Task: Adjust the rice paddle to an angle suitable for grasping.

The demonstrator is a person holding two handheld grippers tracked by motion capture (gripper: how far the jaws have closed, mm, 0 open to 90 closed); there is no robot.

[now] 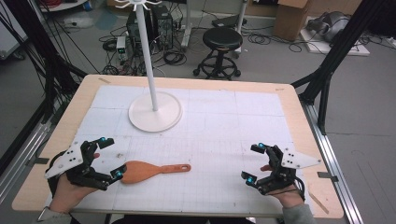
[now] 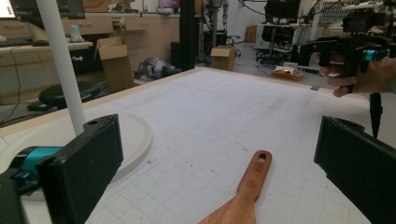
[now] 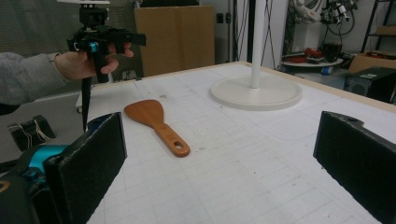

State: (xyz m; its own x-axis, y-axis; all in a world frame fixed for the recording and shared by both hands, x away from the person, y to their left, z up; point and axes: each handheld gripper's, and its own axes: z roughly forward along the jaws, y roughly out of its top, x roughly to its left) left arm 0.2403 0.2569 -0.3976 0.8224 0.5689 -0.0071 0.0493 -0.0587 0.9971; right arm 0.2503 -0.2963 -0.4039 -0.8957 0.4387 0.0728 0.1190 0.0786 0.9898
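Spatula: the flat orange-brown wooden spatula point(image 1: 152, 171) lies on the white gridded mat point(image 1: 215, 135), near the front edge; its blade is just beside the left gripper point(image 1: 108, 157)
Left gripper: jaws wide, nothing between them
Right gripper point(image 1: 253, 163): jaws wide, nothing held; well apart from the spatula
Open room: bare mat between both grippers; the white round-based pole stand point(image 1: 154, 111) is farther back

No text, label, brand or number can be read anywhere here. The wooden spatula point(image 2: 243, 196) carries a small stamped mark on its handle just below the hanging hole (too small and blurred in the left gripper view to make out), and the white mat point(image 1: 224, 140) bears only printed grid lines.
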